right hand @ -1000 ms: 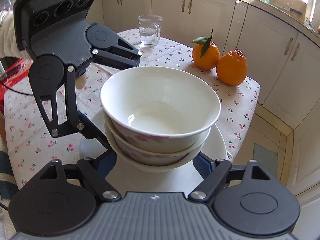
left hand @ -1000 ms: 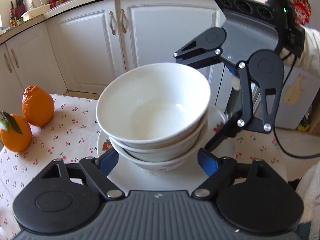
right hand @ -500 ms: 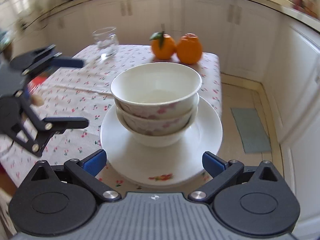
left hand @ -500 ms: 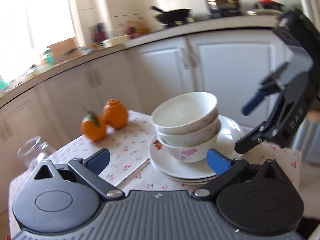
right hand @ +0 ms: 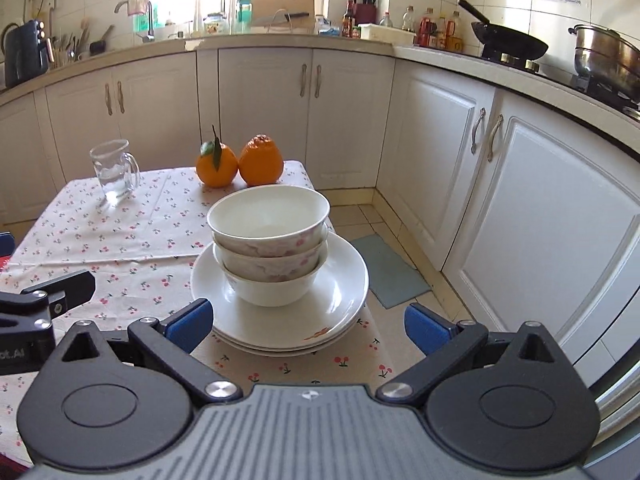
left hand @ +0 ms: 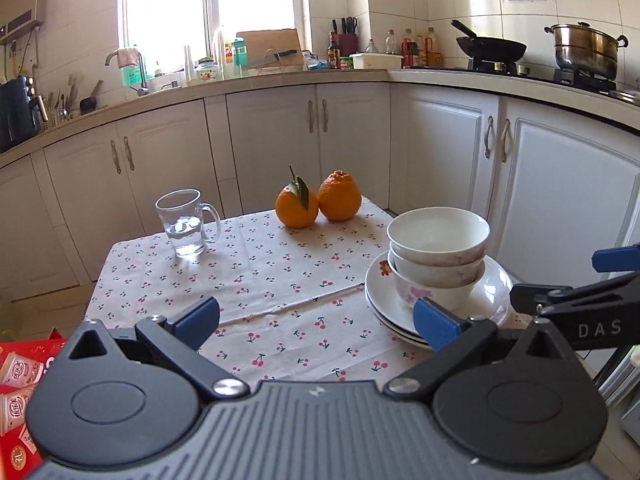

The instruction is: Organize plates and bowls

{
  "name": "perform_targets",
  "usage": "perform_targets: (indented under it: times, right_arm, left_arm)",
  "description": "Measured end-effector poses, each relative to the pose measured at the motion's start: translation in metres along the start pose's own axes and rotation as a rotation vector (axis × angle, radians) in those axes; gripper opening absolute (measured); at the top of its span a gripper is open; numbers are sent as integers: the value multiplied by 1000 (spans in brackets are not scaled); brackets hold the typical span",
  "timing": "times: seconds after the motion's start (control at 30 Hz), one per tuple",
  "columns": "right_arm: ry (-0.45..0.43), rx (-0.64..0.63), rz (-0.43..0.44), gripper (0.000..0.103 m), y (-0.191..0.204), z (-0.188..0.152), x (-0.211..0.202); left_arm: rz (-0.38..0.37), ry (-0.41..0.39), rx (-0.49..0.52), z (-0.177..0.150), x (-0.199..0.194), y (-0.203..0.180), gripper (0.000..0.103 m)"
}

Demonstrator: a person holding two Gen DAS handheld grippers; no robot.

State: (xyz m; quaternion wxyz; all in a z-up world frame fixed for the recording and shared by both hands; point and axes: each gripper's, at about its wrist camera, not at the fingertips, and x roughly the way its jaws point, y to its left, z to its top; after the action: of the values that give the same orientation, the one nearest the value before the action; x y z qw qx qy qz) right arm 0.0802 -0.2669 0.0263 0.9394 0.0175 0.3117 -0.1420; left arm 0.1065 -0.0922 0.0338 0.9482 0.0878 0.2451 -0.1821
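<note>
Both claws stand wide and hold nothing: right gripper (right hand: 308,322) just short of the plates (right hand: 344,296), left gripper (left hand: 316,320) nearer than them, to their left. Three bowls (right hand: 270,240) sit nested on the stacked plates at the table's (right hand: 132,240) near right corner. Stacking looks finished; nothing loose remains. Beyond the plates: two oranges (right hand: 240,164), glass mug (right hand: 114,176).
</note>
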Motion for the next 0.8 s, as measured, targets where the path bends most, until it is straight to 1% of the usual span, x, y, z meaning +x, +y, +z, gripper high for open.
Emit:
perform_targets:
  times: [0.13, 0.3, 0.43, 0.8]
  right_arm:
    - [-38, 3, -6, 103, 2, 2, -13]
    - [-67, 2, -12, 103, 4, 4, -20]
    - [-72, 2, -16, 103, 5, 4, -20]
    - [-66, 9, -2, 103, 3, 3, -19]
  left_arm:
    - [6, 14, -16, 2, -2, -2, 102]
    - [23, 25, -31, 4, 0, -5, 102]
    - [41, 29, -37, 4, 2, -6, 103]
    - [36, 41, -46, 5, 5, -8, 102]
